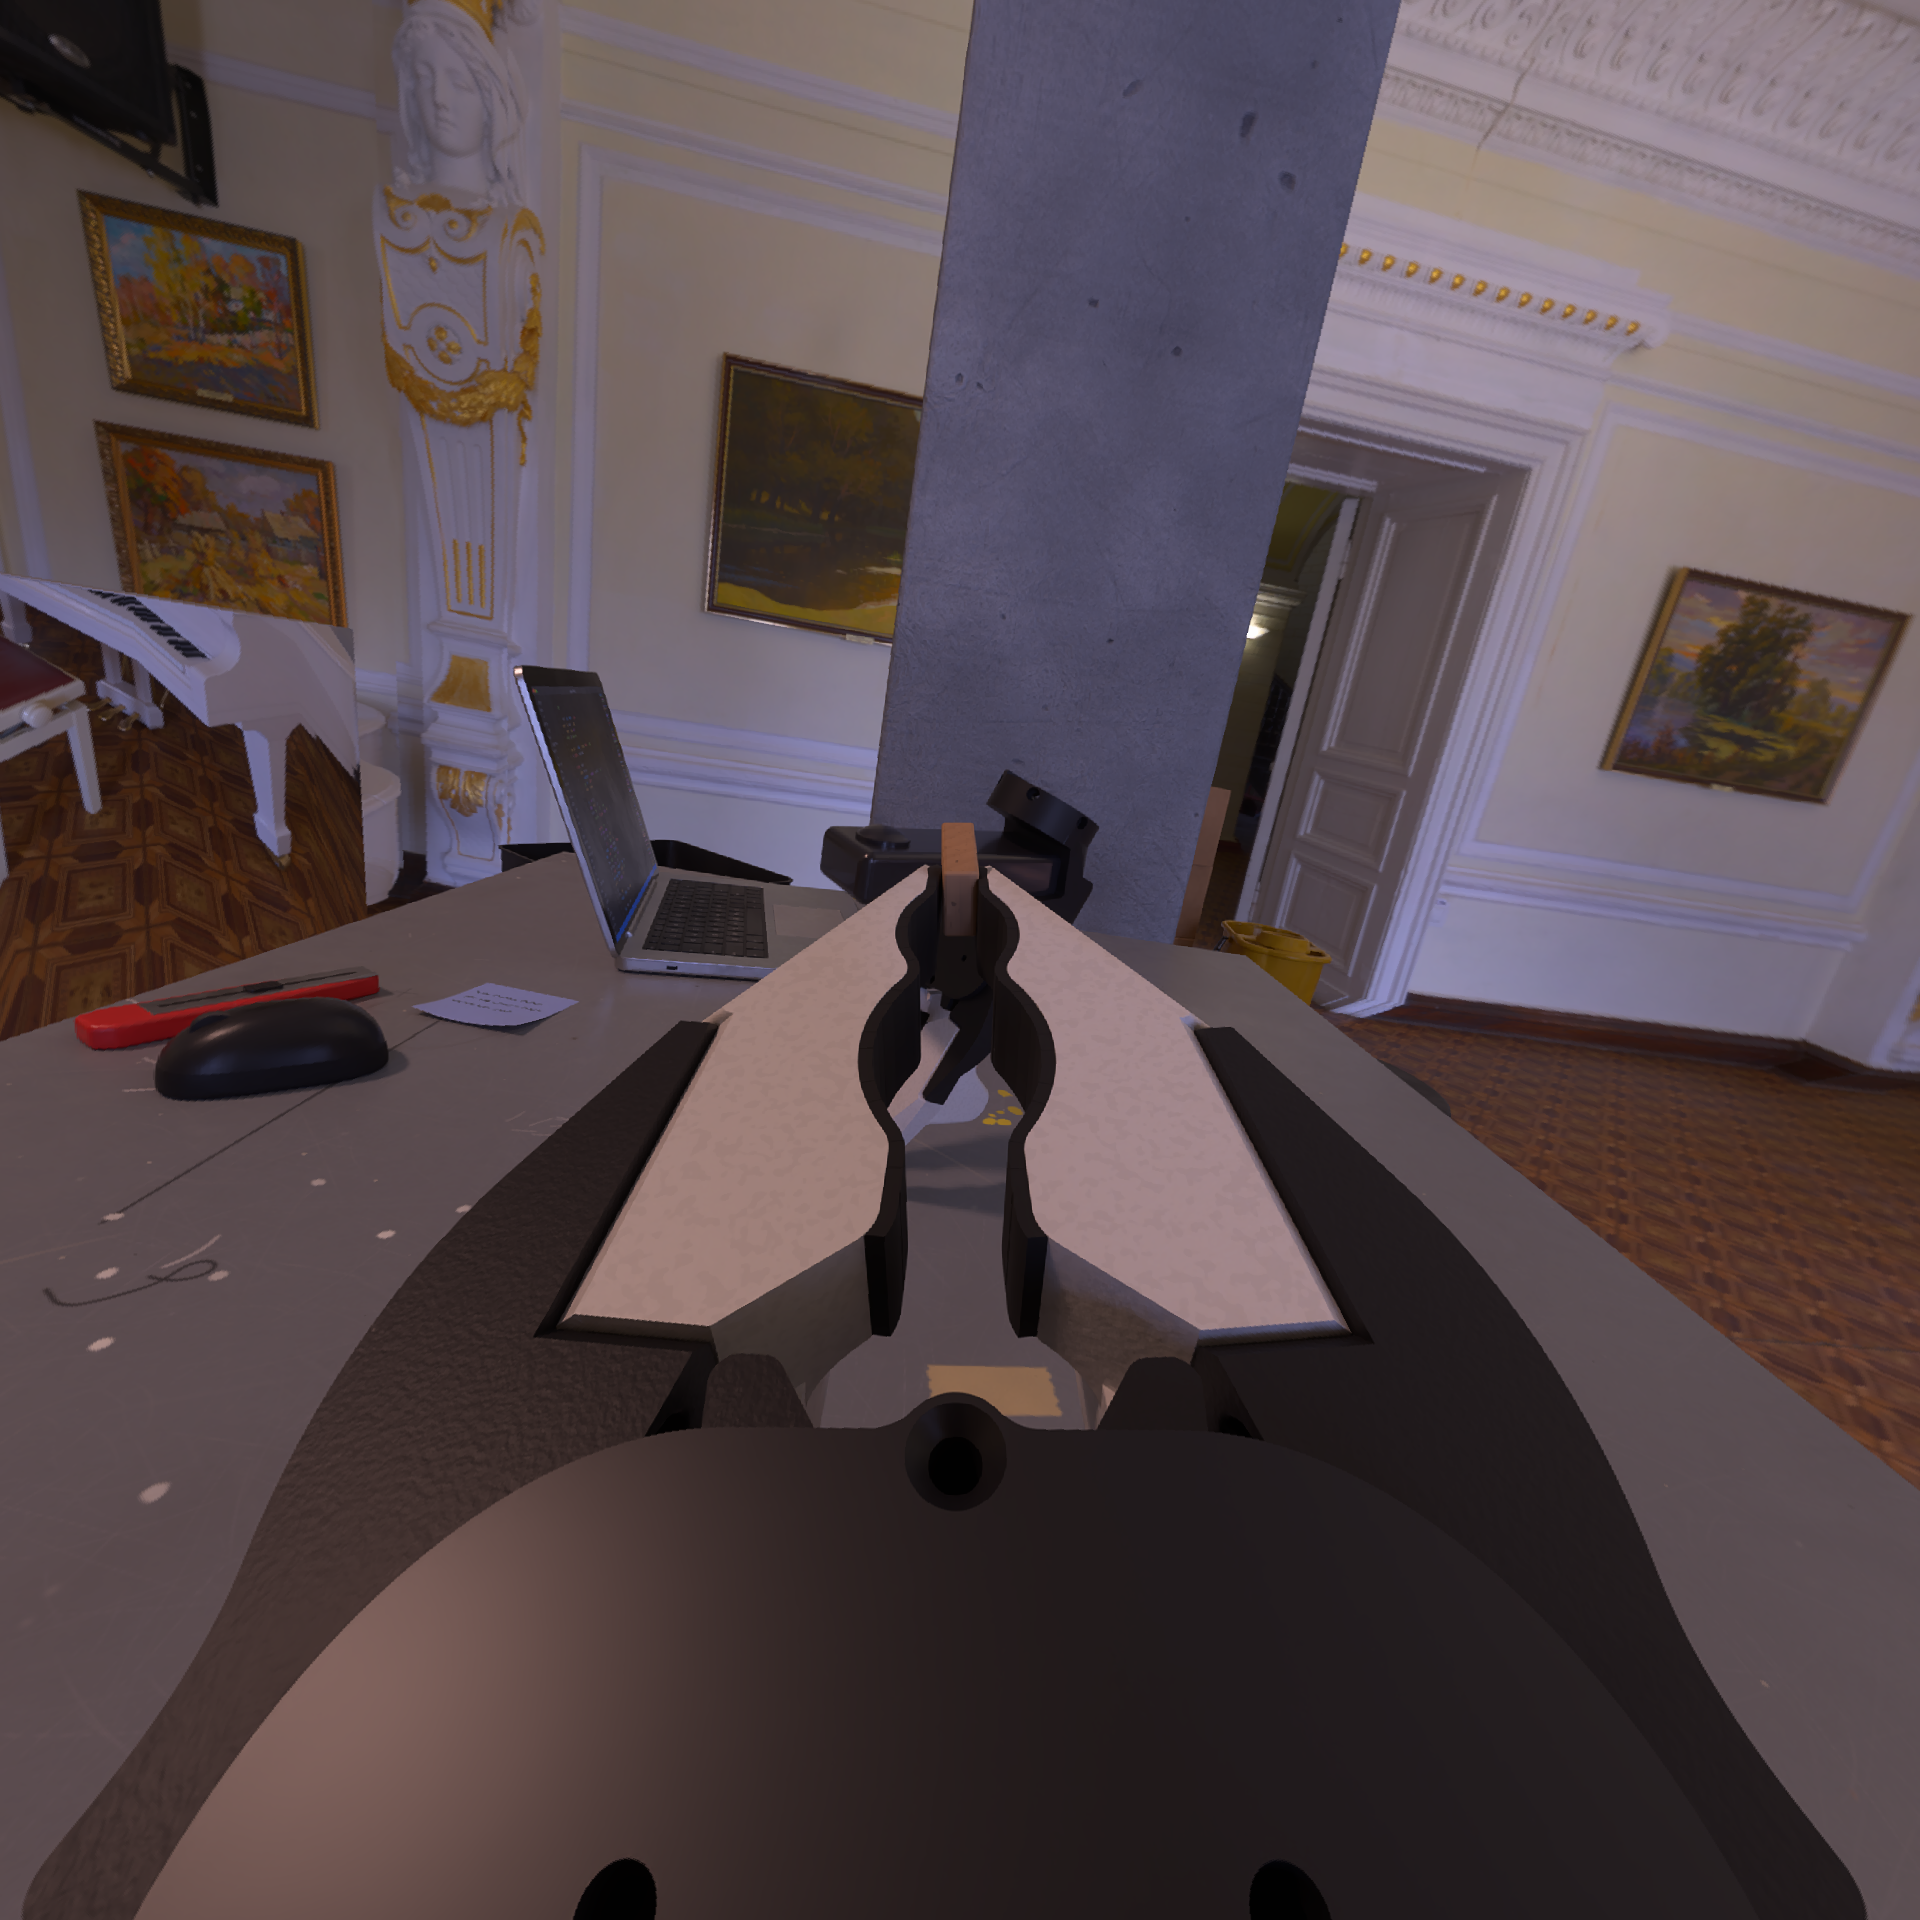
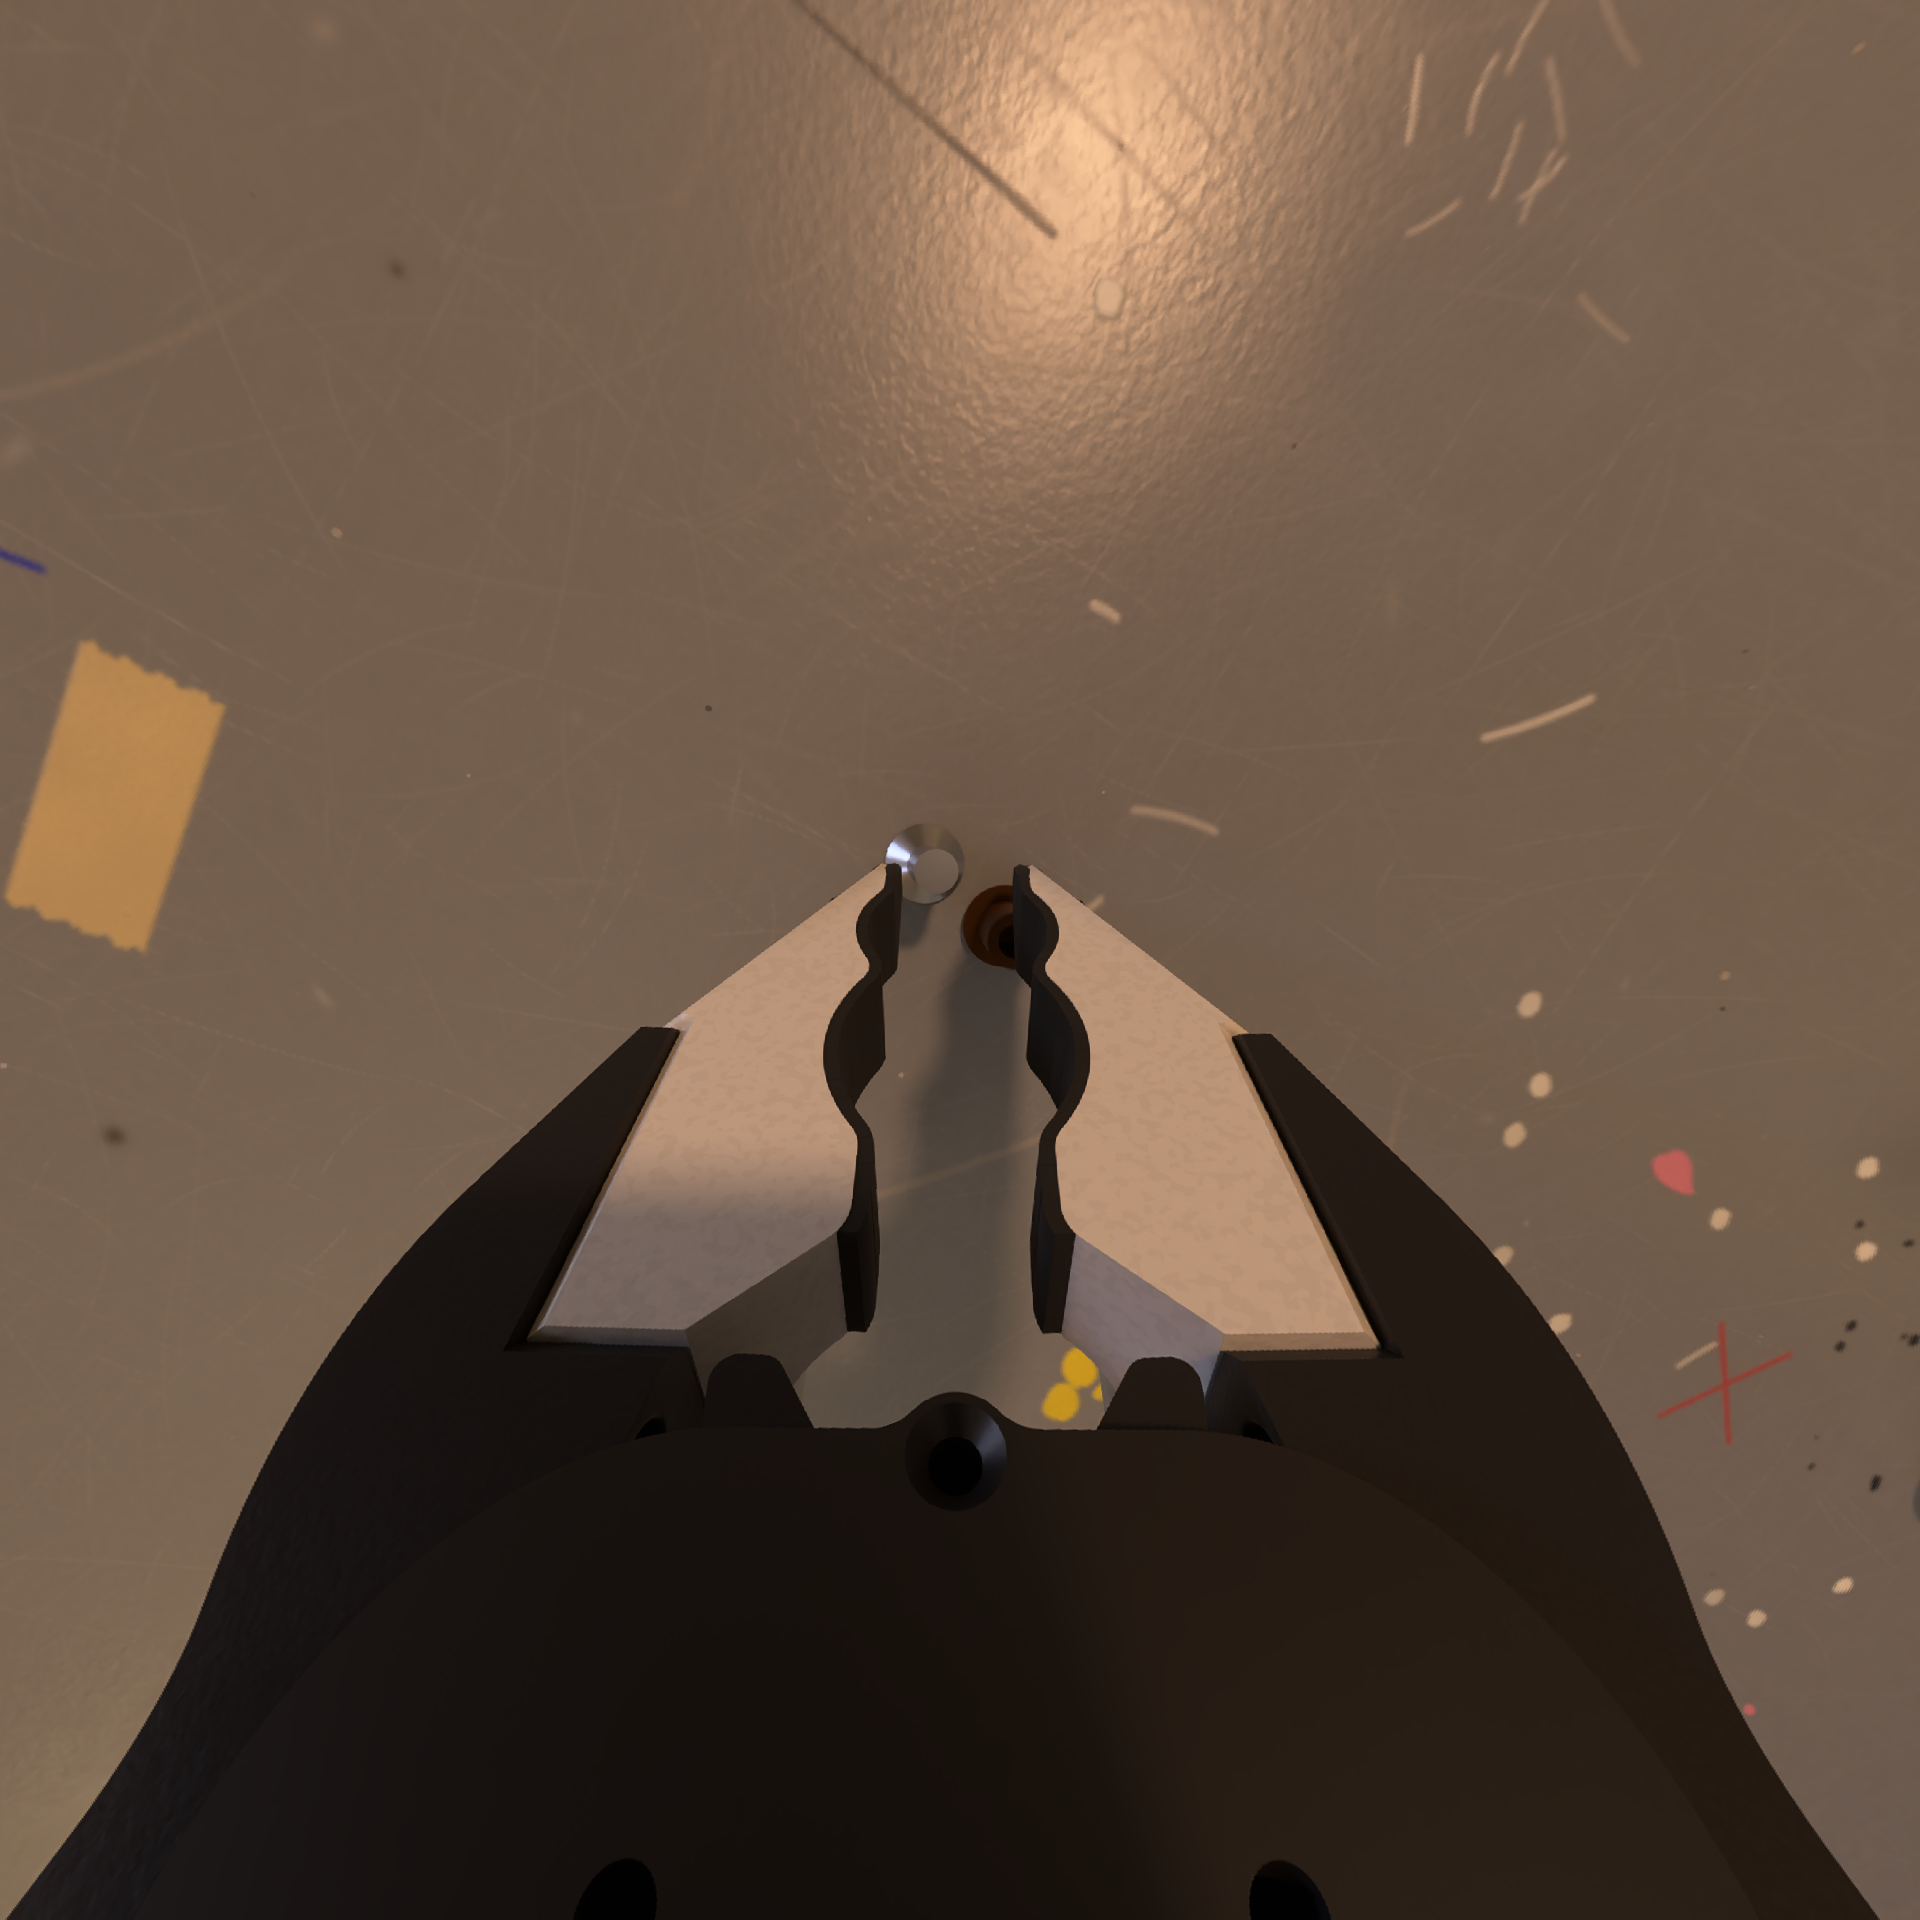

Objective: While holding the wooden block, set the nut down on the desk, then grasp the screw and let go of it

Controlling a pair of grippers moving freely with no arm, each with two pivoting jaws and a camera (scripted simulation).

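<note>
My left gripper [image 1: 958, 883] is shut on a small wooden block [image 1: 958, 878] and holds it upright at the fingertips above the grey desk [image 1: 260, 1299]. Part of the other gripper [image 1: 954, 1049] shows through the gap between its fingers, lower and farther off. In the right wrist view I look straight down at the desk [image 2: 623, 416]. My right gripper [image 2: 954, 883] is open and empty. A silver screw [image 2: 925, 864] stands by the left fingertip. A brown nut [image 2: 985, 923] lies on the desk against the right fingertip, partly hidden by it.
An open laptop [image 1: 675, 883], a black mouse [image 1: 270, 1044], a red utility knife [image 1: 223, 1006] and a paper note [image 1: 497, 1004] lie at the far left. A black device [image 1: 894, 857] and a concrete pillar [image 1: 1122, 468] stand behind. A tan tape patch [image 2: 114, 795] marks the desk.
</note>
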